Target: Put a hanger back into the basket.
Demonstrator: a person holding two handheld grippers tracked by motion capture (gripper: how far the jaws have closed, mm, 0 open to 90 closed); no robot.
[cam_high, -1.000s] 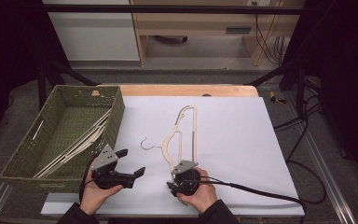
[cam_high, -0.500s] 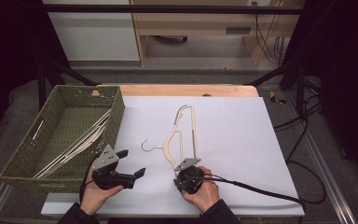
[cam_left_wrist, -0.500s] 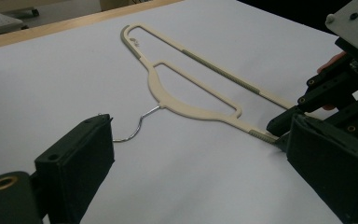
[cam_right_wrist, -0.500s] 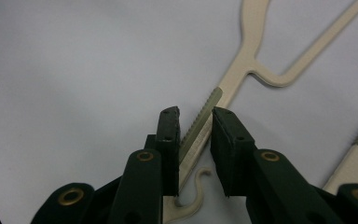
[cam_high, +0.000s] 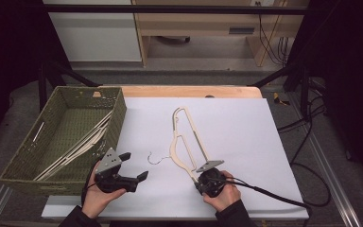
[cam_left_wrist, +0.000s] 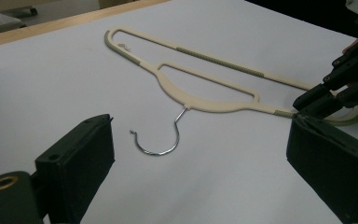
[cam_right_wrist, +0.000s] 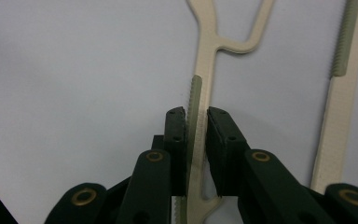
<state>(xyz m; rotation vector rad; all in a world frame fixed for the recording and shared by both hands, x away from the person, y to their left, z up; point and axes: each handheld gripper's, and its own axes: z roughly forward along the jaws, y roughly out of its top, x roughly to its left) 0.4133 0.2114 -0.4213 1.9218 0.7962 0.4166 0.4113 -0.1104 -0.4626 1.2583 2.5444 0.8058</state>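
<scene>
White paper covers the worktop (cam_high: 246,142) in a dim room. My right hand-held gripper (cam_right_wrist: 196,122) has just been closing, and its jaws now pinch the ridged end of the cream hanger (cam_high: 185,142), which lies flat mid-worktop. I judge I should lift slowly and keep the arm level so the wire hook (cam_left_wrist: 161,140) doesn't drag. My left hand-held gripper (cam_high: 133,165) waits with its jaws spread, near the basket (cam_high: 28,166) of hangers. For the pinch itself I go by the right gripper view; for the hook's curve, the left gripper view.
</scene>
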